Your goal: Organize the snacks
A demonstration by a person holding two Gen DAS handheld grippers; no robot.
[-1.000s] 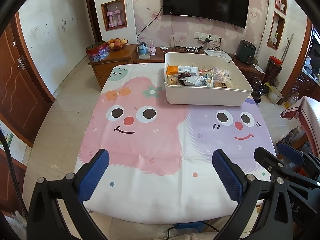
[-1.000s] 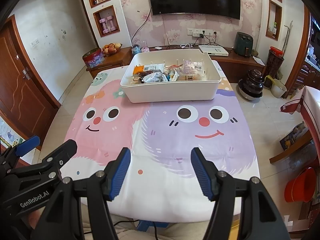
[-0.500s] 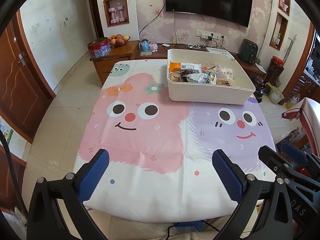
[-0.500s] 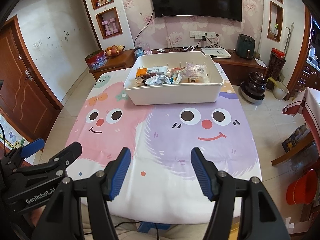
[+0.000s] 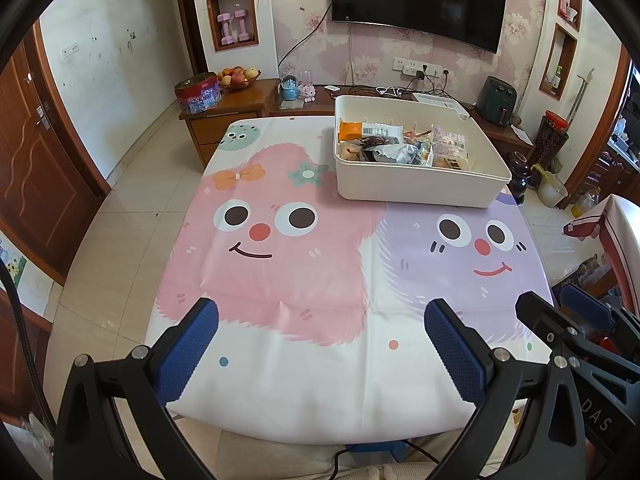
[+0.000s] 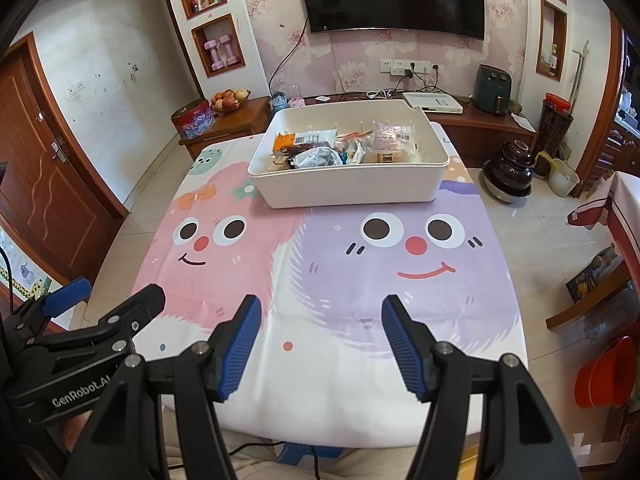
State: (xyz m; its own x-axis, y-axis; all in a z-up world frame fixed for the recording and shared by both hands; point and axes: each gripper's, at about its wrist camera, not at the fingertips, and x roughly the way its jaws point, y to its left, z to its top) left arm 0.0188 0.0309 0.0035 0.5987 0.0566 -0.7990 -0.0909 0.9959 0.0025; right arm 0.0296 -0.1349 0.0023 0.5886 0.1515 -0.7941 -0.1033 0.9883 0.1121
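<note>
A white plastic bin (image 5: 416,188) (image 6: 352,188) stands at the far side of the table and holds several wrapped snacks (image 5: 404,146) (image 6: 344,148). My left gripper (image 5: 320,328) is open and empty above the table's near edge. My right gripper (image 6: 320,328) is open and empty above the near edge too, to the right of the left one. Both are far from the bin. The right gripper's body shows at the lower right of the left wrist view (image 5: 568,336); the left gripper's body shows at the lower left of the right wrist view (image 6: 80,344).
The table wears a pink and purple cartoon cloth (image 5: 320,264) (image 6: 320,264). Behind it a wooden cabinet (image 5: 232,108) carries a fruit bowl (image 5: 238,77) and a tin (image 5: 198,92). A dark jar (image 6: 508,172) and a red bucket (image 6: 604,376) stand on the floor at the right.
Both grippers have tilted up or drawn back a little, so the bin and table sit lower in each view. Both stay open and empty.
</note>
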